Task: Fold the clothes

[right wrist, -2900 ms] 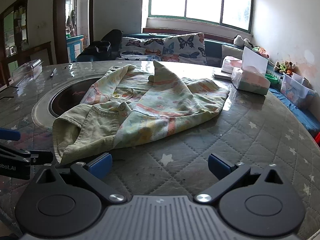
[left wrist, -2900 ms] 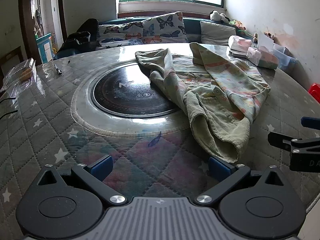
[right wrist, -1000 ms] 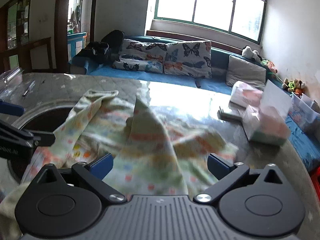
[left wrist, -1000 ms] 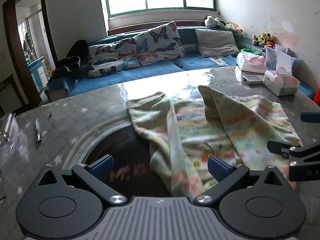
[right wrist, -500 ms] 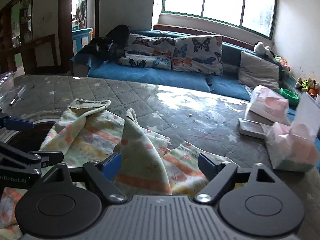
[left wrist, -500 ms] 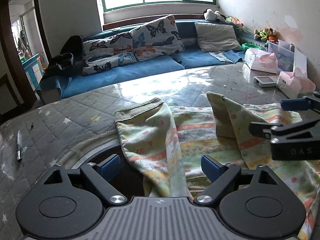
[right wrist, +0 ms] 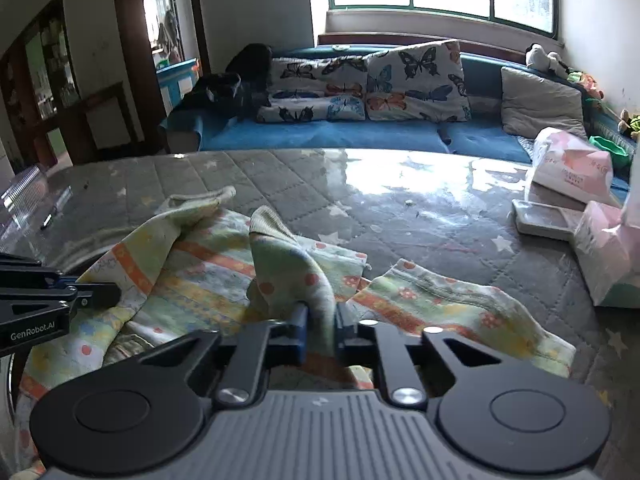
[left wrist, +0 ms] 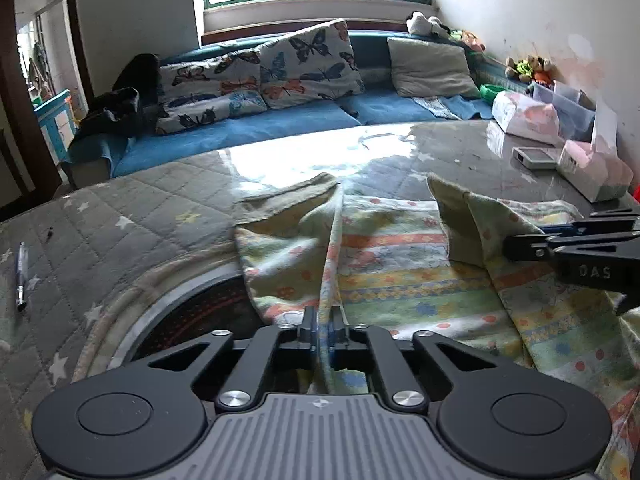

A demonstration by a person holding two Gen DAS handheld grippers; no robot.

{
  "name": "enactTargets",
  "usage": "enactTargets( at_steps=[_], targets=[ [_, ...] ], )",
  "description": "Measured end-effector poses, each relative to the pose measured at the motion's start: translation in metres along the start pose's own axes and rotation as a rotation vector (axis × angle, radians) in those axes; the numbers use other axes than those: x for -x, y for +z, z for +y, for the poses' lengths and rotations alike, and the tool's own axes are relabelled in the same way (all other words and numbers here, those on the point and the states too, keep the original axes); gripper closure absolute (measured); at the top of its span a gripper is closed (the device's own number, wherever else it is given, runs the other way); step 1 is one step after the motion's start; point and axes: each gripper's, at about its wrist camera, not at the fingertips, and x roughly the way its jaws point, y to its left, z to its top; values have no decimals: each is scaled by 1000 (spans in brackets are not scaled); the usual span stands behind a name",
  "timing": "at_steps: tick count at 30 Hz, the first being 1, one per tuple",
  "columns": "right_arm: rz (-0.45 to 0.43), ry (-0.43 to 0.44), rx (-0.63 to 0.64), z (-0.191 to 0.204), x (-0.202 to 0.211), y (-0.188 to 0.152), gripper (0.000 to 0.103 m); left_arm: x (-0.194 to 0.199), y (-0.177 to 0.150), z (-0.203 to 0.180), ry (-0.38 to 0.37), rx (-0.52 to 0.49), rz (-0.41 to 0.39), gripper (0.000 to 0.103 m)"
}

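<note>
Both jaws clenched on pinched ridges of the rumpled, pastel-striped floral garment (left wrist: 400, 280) (right wrist: 208, 276).

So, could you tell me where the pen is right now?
In the left wrist view, the pen lies at the far left on the quilted table, apart from the garment.

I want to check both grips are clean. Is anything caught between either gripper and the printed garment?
Nothing visible is. The left gripper has its jaws shut directly on a ridge of the garment, and the right gripper pinches another raised fold of it. Only cloth shows between each pair of jaws.
</note>
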Motion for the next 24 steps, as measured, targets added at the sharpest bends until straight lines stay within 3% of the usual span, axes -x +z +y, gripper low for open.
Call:
enactTargets(
  at_steps=[11, 24],
  targets=[
    [-137, -38, -58, -6, 69, -6, 100, 54, -29, 51, 113, 113, -40, 101],
    [-253, -83, -184, -34, 171, -56, 100, 127, -102, 78, 221, 202, -52, 102]
  ],
)
